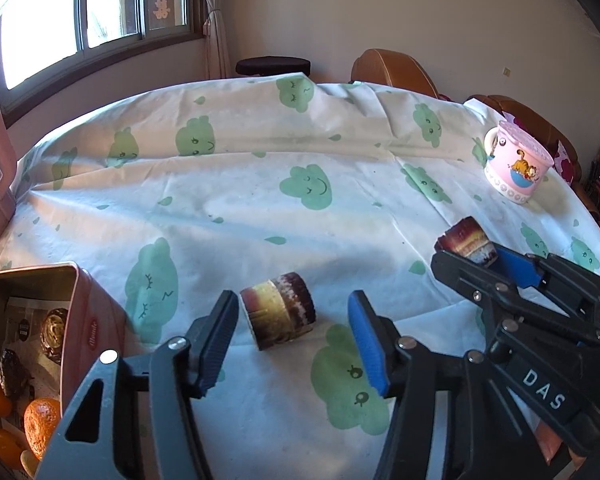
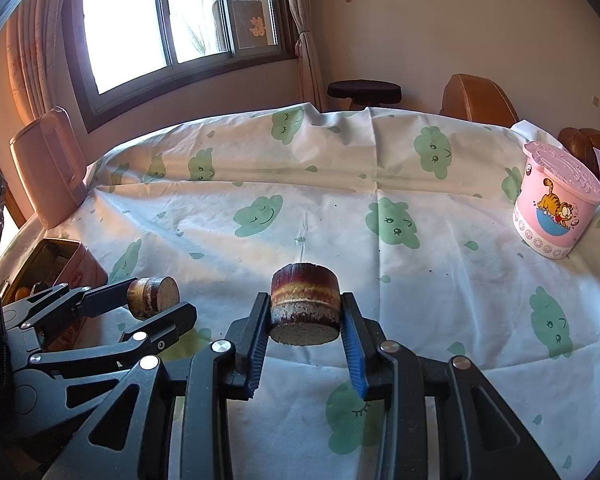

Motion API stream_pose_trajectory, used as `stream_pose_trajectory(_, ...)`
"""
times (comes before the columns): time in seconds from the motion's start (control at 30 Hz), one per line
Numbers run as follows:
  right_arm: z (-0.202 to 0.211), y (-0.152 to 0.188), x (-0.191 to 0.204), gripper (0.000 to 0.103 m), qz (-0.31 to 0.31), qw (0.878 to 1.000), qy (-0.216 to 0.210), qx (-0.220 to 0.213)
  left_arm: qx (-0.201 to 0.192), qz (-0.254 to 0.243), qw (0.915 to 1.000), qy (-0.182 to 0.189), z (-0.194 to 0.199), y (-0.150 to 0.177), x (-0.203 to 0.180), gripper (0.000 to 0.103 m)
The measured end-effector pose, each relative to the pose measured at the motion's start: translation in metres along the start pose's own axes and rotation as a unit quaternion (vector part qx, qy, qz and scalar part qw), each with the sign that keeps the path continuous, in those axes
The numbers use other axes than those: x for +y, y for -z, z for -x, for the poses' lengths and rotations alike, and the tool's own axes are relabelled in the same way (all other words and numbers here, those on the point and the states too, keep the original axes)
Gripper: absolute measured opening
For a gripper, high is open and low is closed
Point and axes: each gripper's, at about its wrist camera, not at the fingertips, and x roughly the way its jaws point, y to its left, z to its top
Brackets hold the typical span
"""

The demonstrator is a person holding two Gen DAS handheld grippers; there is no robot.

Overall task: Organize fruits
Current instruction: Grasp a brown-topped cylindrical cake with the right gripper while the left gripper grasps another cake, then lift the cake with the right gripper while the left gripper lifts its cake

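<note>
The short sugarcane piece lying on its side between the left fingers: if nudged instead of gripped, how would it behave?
The sugarcane piece is a short cylinder lying on its curved side, so it would probably roll. It looks stiff, with clean flat cut ends, so squashing seems unlikely. The left gripper is open around it; the wrinkled tablecloth may slow rolling.

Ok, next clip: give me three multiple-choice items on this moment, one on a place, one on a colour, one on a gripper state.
1. Where is the pink tin?
A. left of the left gripper
B. beside the cartoon cup
C. on a chair

2. What colour are the tablecloth clouds?
A. blue
B. green
C. yellow

3. What does the right gripper hold?
A. nothing
B. an orange
C. a sugarcane piece

Answers: 1 A, the tin sits at the left edge; 2 B, the prints are green; 3 C, both fingers press its sides.
</note>
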Motion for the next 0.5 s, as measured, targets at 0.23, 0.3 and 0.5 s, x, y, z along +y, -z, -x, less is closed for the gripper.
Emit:
stream_pose_trajectory(0.23,0.0,0.0,0.002,0.036,0.007,1.0,-0.001,0.001,0.01,0.012,0.9997,0.019,-0.004,-0.001,0.005,0.032)
stream_pose_trajectory(0.3,0.001,0.001,0.004,0.036,0.011,1.0,0.0,-0.004,0.004,0.01,0.9997,0.021,-0.002,-0.001,0.004,0.032)
stream_pose_trajectory(0.5,0.007,0.001,0.006,0.036,0.018,1.0,0.003,-0.019,-0.019,0.008,0.9997,0.016,0.006,-0.001,0.003,0.032)
